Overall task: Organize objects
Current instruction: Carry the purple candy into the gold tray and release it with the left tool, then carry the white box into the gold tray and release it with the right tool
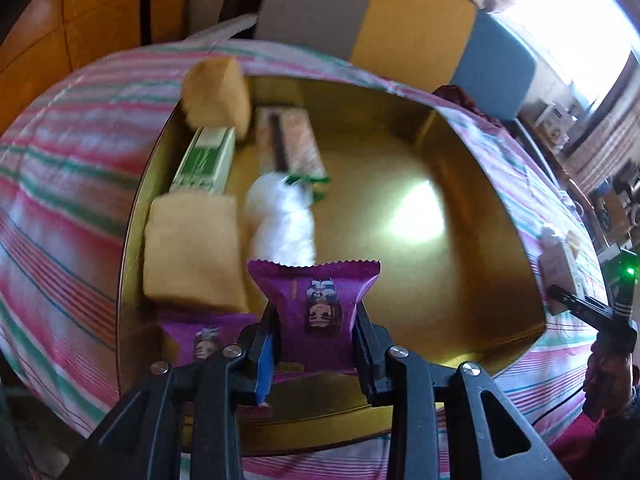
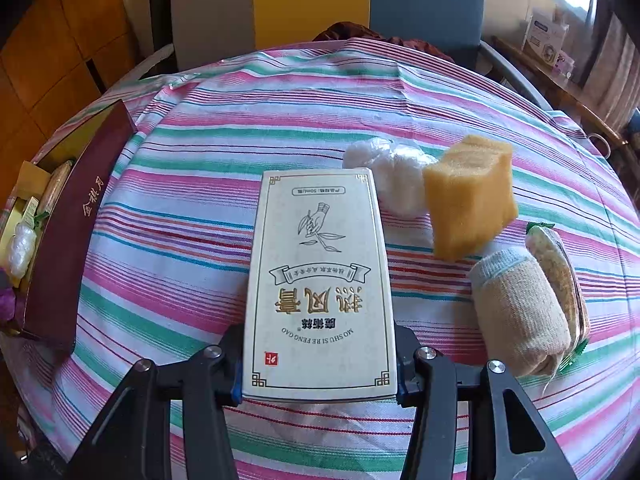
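Note:
My left gripper [image 1: 314,344] is shut on a purple snack packet [image 1: 316,308] and holds it over the near edge of a gold-lined box [image 1: 400,184]. In the box lie two yellow sponges [image 1: 192,252], a green-and-white carton [image 1: 204,162], a wrapped bar [image 1: 290,140], a white plastic bundle [image 1: 280,216] and a second purple packet [image 1: 200,336]. My right gripper [image 2: 320,364] is shut on a cream box with gold lettering [image 2: 320,284], held above the striped tablecloth [image 2: 240,120].
On the cloth to the right of the cream box lie a white plastic bundle [image 2: 388,172], a yellow sponge [image 2: 470,196], a rolled beige sock [image 2: 520,316] and a wrapped snack [image 2: 560,276]. The box's maroon side [image 2: 72,232] stands at the left. Chairs stand behind the table.

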Motion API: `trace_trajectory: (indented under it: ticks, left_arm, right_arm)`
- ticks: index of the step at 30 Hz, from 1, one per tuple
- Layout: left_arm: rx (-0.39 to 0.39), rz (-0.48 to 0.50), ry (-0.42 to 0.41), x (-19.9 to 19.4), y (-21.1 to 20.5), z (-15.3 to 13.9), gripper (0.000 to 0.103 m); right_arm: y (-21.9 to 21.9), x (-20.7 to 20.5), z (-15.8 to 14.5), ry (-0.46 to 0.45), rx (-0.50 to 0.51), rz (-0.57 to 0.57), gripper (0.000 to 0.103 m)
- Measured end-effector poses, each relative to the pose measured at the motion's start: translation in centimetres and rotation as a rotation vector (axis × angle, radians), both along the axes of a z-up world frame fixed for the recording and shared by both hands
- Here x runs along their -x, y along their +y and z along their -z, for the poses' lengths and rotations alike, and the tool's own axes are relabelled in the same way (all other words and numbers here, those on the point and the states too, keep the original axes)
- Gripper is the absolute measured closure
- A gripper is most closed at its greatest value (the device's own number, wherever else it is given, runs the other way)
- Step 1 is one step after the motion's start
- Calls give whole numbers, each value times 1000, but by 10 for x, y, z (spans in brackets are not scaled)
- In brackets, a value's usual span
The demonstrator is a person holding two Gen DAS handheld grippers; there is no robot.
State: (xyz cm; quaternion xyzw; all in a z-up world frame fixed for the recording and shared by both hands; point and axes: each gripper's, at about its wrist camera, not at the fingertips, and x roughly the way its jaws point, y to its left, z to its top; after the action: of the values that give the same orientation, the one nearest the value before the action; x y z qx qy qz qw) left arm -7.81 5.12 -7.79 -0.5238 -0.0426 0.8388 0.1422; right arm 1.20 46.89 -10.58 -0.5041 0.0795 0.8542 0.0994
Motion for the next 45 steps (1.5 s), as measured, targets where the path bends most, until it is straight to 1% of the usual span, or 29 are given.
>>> trace_trajectory:
  ticks: [3,4,6,10,14,18,21,24,28,30,33,35,37,39,41,43,44,45]
  left_arm:
    - [4,-18,-41,0,-4,10,66]
    - [-6,-16,-45,-1,-5,12,66]
    - [1,-5,-26,-7,-3,10,64]
    - [13,-22,3,-12,-1,7,62]
    - [-2,-37,15,-13,-4,1,62]
    - [-18,-54,47,-14,-13,-7,62]
    - [-28,-68,73,-14,-15,-12,62]
    - [-30,-78,98,-18,-27,-22,62]
    - [-34,-103,134,-24,-41,-32,62]
    - [-41,-122,142,-25,-50,-34,62]
    - [-49,-143,147,-27,-60,-35,62]
    - [-54,-154,147,-27,-65,-35,62]
    - [-61,-161,143,-27,-69,-33,62]
    - [-62,-168,146,-29,-73,-32,62]
    - [-66,-173,139,-29,-77,-30,62]
    - [-70,-177,133,-30,-78,-29,62]
    - [-72,-177,133,-29,-79,-28,62]
    - [-74,-175,133,-29,-79,-28,62]
  right_arm:
    - [0,0,0,1,-3,3,51]
    - [0,0,0,1,-6,4,51]
    - [0,0,0,0,-10,5,51]
    - [1,0,-1,2,-17,6,51]
    - [2,-3,-4,14,-13,22,51]
    - [2,-7,-19,50,5,53,51]
    - [-9,-9,-36,96,38,63,51]
    - [-40,-5,-58,143,75,19,51]
    - [-107,11,-89,199,104,-127,51]
    - [-143,21,-101,208,124,-208,51]
    - [-194,37,-105,192,140,-309,51]
    - [-226,50,-100,162,127,-364,51]
    - [-255,65,-87,111,98,-395,51]
    - [-270,78,-69,46,77,-394,51]
    - [-281,86,-51,-6,92,-391,51]
    - [-293,90,-37,-37,93,-410,48]
    - [-299,90,-30,-52,99,-419,45]
    - [-302,89,-26,-54,120,-430,44]
